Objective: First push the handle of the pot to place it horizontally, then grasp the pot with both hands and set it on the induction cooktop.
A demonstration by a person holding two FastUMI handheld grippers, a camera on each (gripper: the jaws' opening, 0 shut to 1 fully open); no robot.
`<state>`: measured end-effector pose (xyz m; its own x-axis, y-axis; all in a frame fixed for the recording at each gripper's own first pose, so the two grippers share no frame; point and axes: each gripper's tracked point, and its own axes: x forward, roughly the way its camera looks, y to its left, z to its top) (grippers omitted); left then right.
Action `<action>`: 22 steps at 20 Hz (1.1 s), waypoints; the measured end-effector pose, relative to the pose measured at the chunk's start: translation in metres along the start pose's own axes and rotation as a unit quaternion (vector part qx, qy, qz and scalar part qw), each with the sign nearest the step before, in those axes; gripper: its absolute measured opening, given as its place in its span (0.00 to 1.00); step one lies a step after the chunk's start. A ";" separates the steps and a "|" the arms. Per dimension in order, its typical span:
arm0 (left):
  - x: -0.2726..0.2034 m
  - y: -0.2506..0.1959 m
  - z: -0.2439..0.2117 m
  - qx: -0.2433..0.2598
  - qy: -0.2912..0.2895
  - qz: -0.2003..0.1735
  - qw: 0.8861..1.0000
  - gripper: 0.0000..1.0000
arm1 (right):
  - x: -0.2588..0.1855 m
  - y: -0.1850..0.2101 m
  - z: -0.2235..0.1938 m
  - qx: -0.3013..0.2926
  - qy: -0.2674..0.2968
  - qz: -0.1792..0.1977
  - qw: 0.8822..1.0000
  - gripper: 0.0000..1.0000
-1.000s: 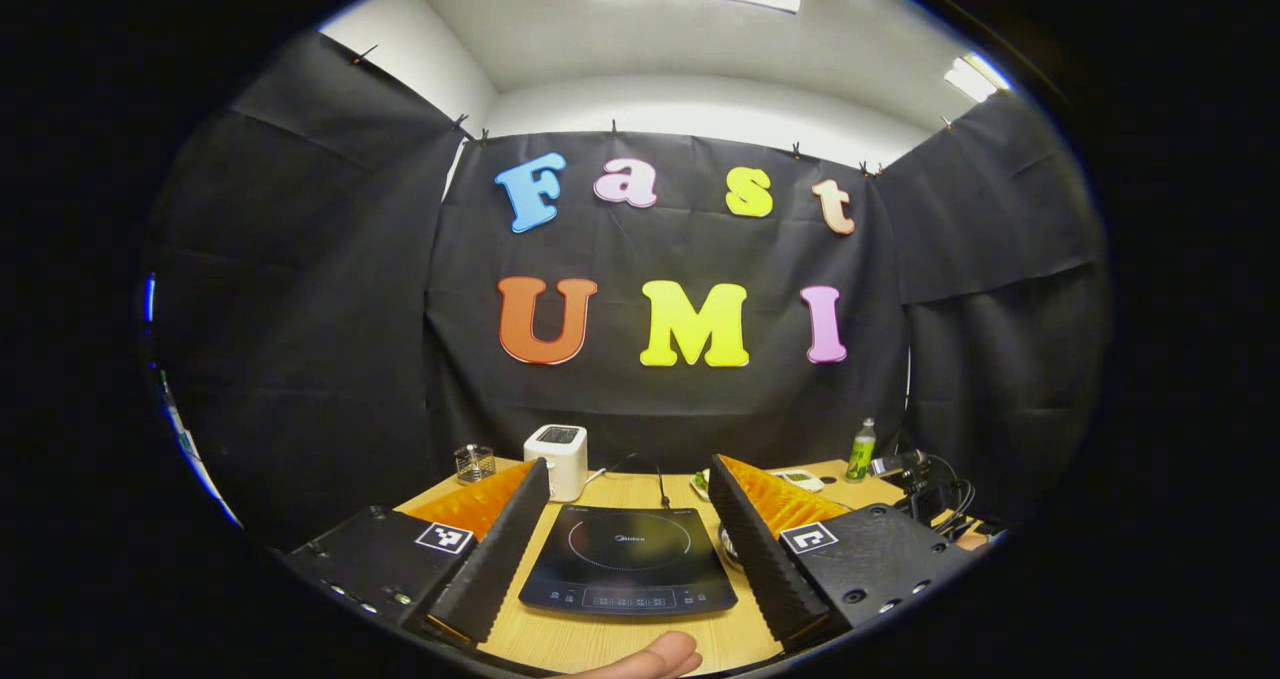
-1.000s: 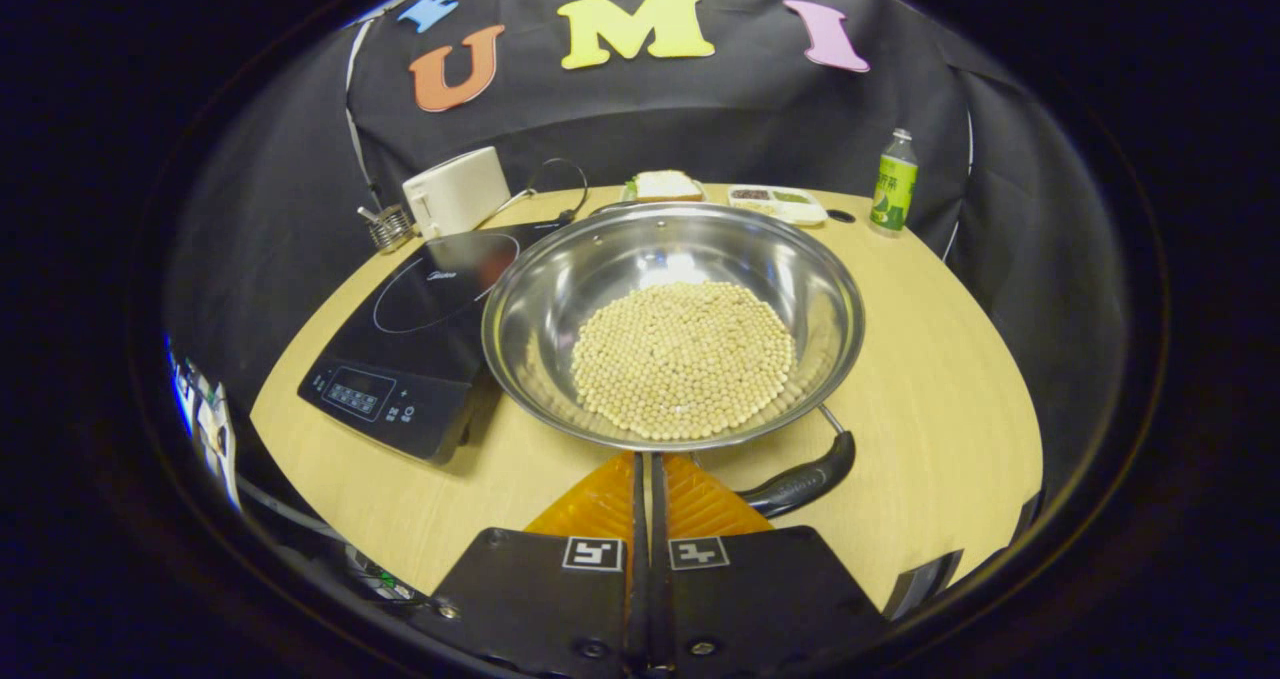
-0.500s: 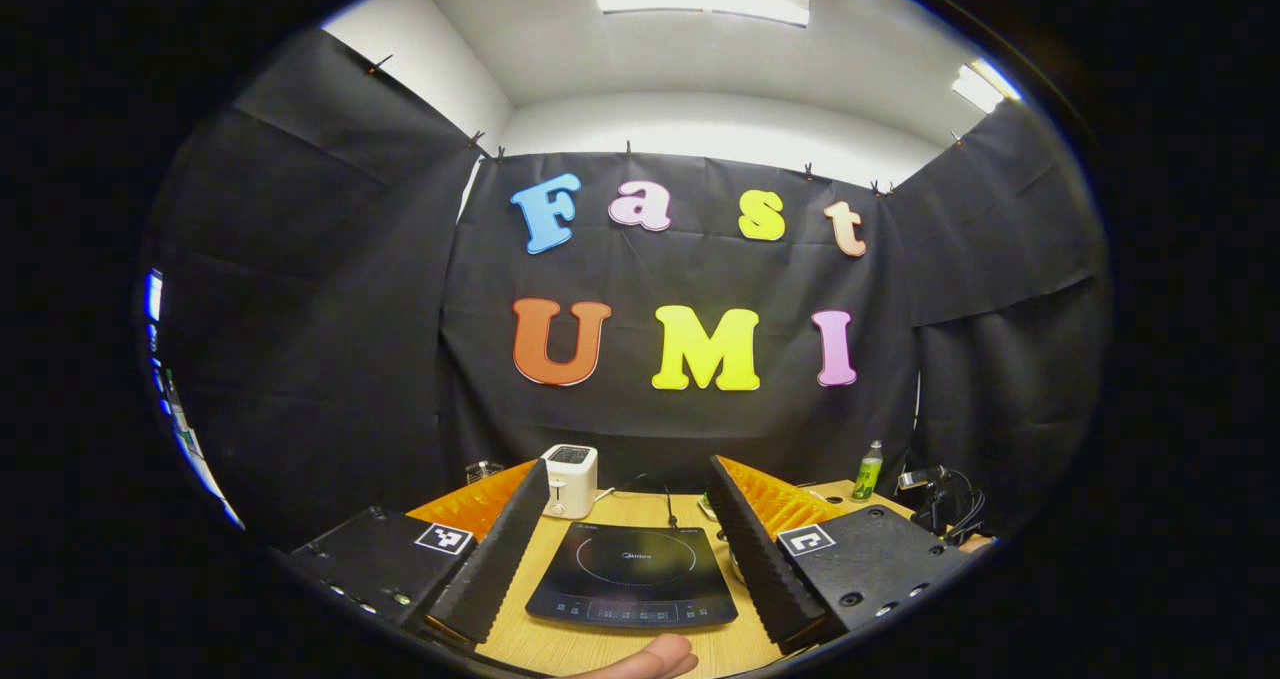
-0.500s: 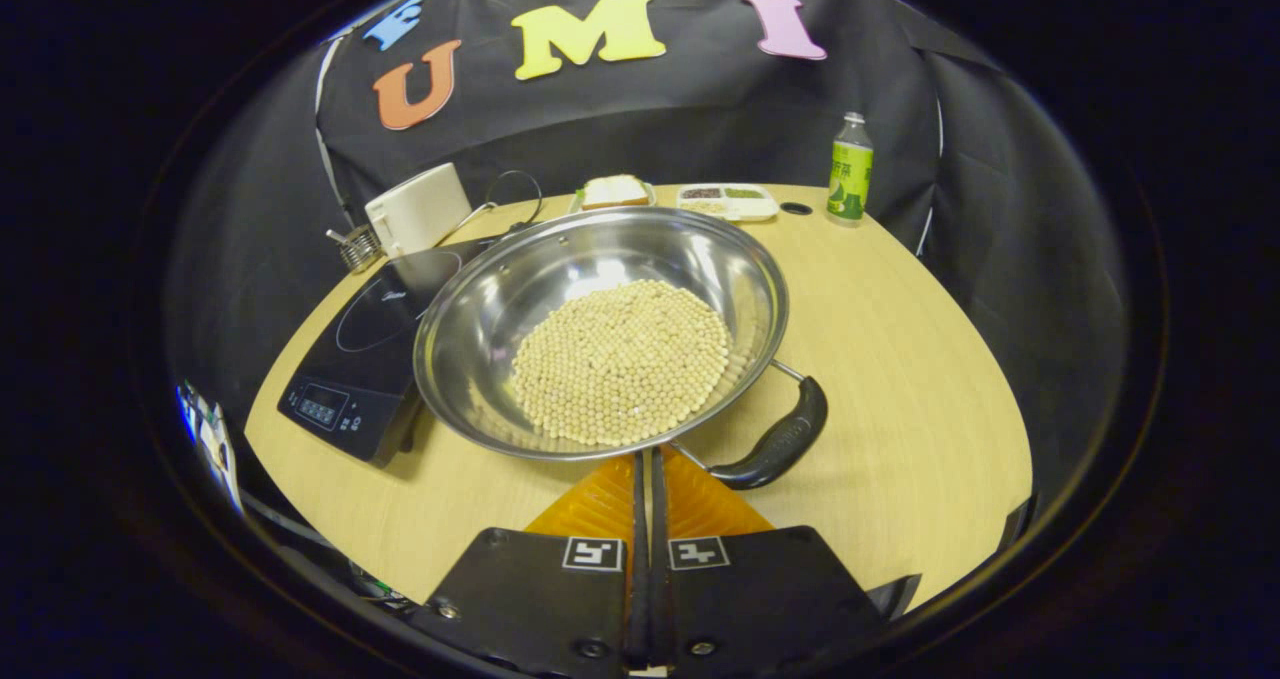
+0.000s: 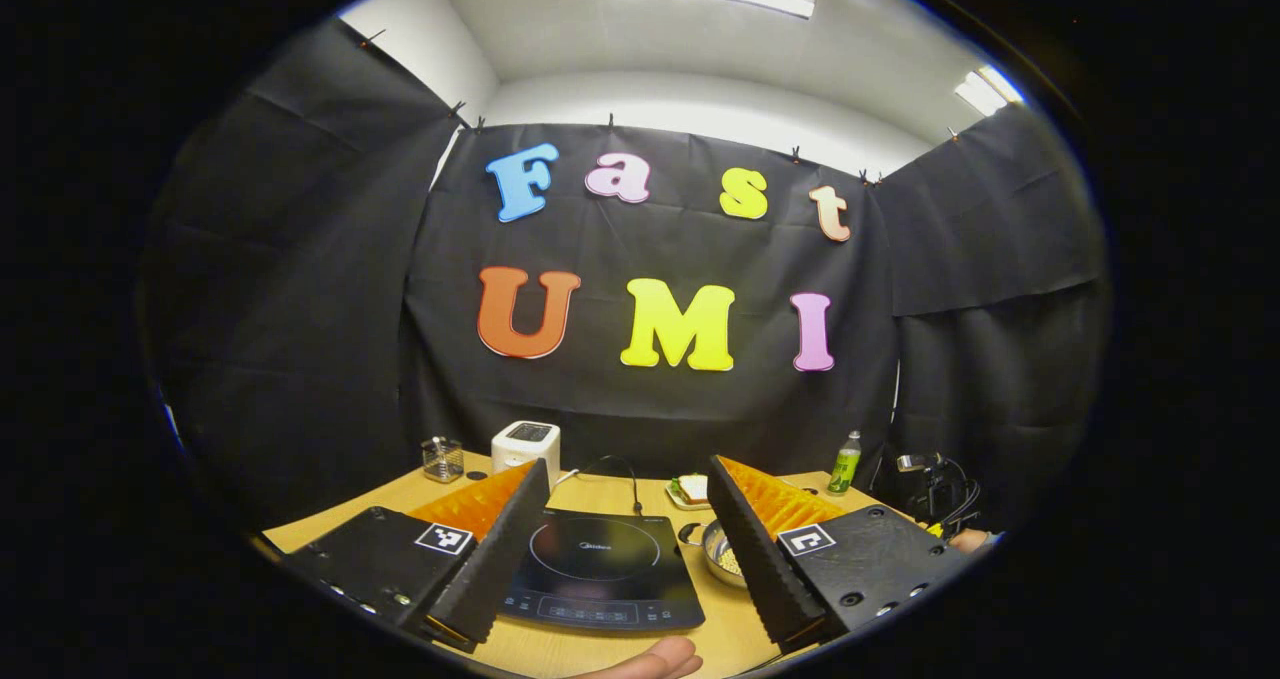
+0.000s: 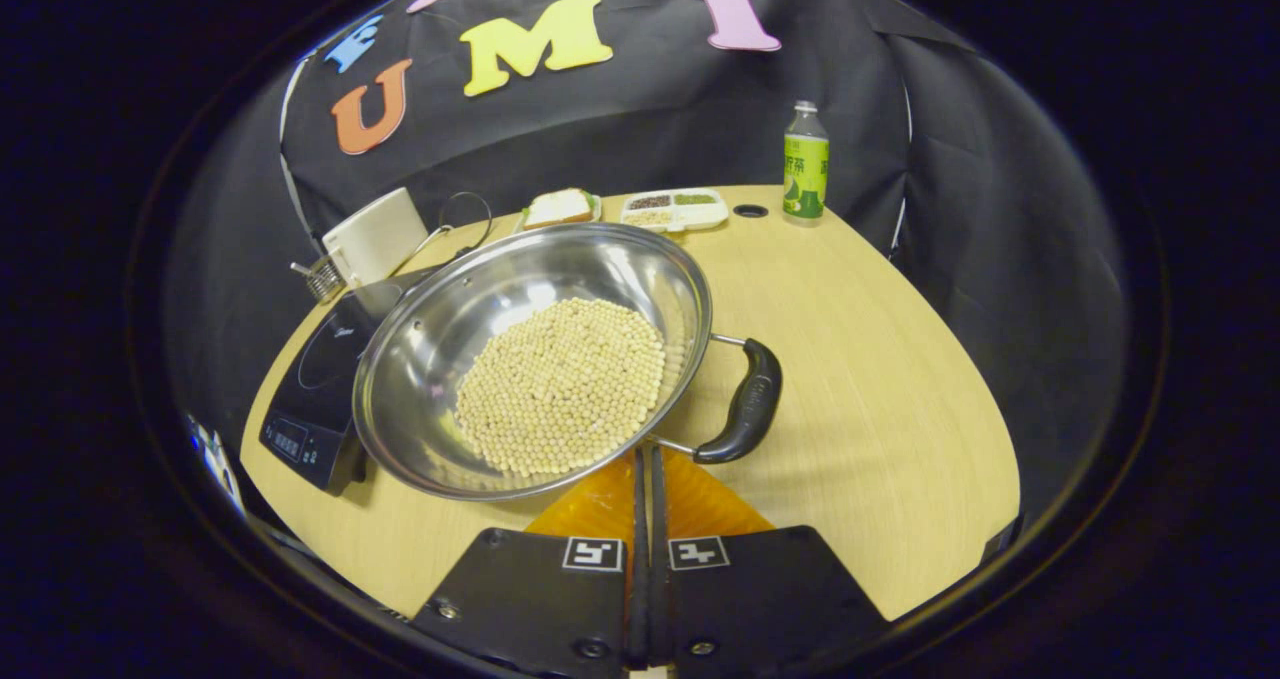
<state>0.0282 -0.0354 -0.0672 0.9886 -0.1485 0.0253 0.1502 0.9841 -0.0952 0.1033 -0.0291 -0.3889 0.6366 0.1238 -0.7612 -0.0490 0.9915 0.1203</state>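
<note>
left gripper view: low, level, facing wall | right gripper view: above table (image 6: pixel 880 359), angled down | shared: cooktop (image 5: pixel 600 569)

I can make out little lettering. The cooktop (image 5: pixel 598 571) has a small pale brand word inside its ring, too tiny for me to read. The green bottle (image 6: pixel 805 163) carries a printed label. Each tool bears square black-and-white marker tags (image 6: pixel 591 553), patterns rather than words.

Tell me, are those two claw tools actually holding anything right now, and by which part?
Nothing is held. The right gripper is shut, its tips by the pot near the black handle, clamping nothing. The left gripper is open above the cooktop.
</note>
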 end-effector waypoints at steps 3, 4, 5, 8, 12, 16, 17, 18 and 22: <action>0.020 0.003 0.004 0.013 -0.001 0.015 1.000 0.95 | 0.007 -0.010 0.010 -0.003 0.001 -0.003 1.000 0.04; 0.028 0.001 0.004 0.023 -0.001 0.014 1.000 0.95 | 0.010 -0.013 0.013 -0.004 0.000 -0.005 1.000 0.04; 0.032 -0.002 0.003 0.030 -0.002 0.013 0.999 0.95 | 0.013 -0.017 0.017 -0.005 -0.002 -0.007 1.000 0.04; 0.049 -0.005 0.001 0.041 -0.004 0.021 0.999 0.95 | 0.023 -0.024 0.027 -0.005 -0.005 -0.010 1.000 0.04; 0.072 -0.011 -0.011 0.033 0.012 0.023 0.999 0.95 | 0.038 -0.031 0.037 0.007 0.003 0.005 1.000 0.01; 0.107 -0.012 -0.044 0.020 0.057 0.028 0.998 0.95 | 0.059 -0.042 0.046 0.024 0.009 0.015 1.000 0.04; 0.115 -0.013 -0.054 0.017 0.071 0.027 0.997 0.95 | 0.063 -0.044 0.047 0.024 0.011 0.015 1.000 0.04; 0.124 -0.018 -0.063 0.015 0.081 0.024 0.996 0.95 | 0.066 -0.046 0.049 0.022 0.012 0.015 1.000 0.04; 0.150 -0.029 -0.100 0.011 0.120 0.009 0.993 0.95 | 0.069 -0.057 0.064 0.001 -0.007 -0.010 1.000 0.04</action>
<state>0.1737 -0.0961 -0.1597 0.9654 -0.1483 -0.2143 0.1357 0.9881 -0.0726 0.1995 -0.0800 -0.4078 0.6486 0.1039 -0.7540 -0.0348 0.9937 0.1069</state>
